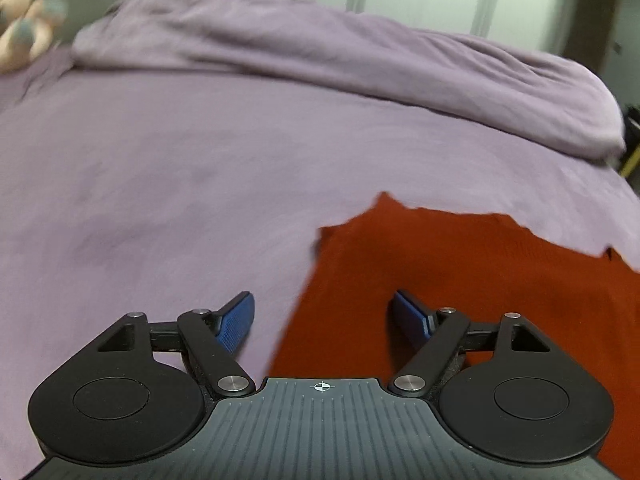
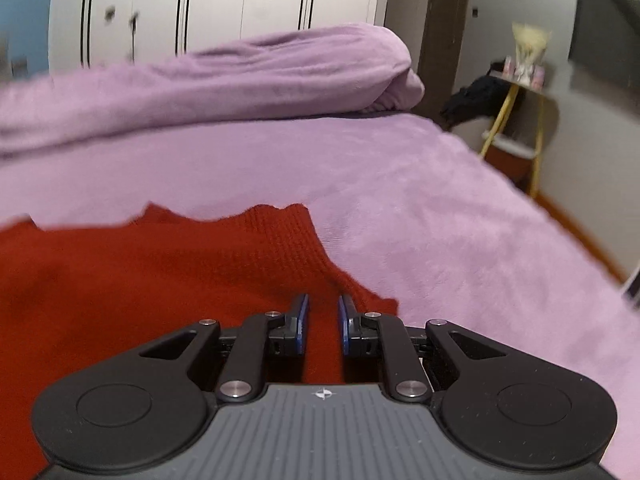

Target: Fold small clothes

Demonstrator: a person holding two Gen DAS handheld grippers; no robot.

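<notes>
— Left wrist view first: our left tongs [image 1: 322,312] are spread wide and hold nothing. One blue pad [image 1: 236,322] sits over the bed cover [image 1: 160,184], the other over the red knit garment [image 1: 460,280], so we straddle its left edge.

— And in the right wrist view our right tongs [image 2: 323,314] are narrowed to a slim gap with the garment [image 2: 160,280] running between the pads. We cannot tell whether they truly pinch the cloth or only sit over it.

— The garment lies flat on the bed, near edge toward us, far edge ragged against the lilac cover, with the bunched blanket [image 1: 360,60] well beyond it.

— We judge this is the gripping step before a fold; no fold shows yet.

— Agreed. Next, we think, the left tongs should drop onto that edge and close on it, so both sides can lift evenly and carry the cloth over.
</notes>
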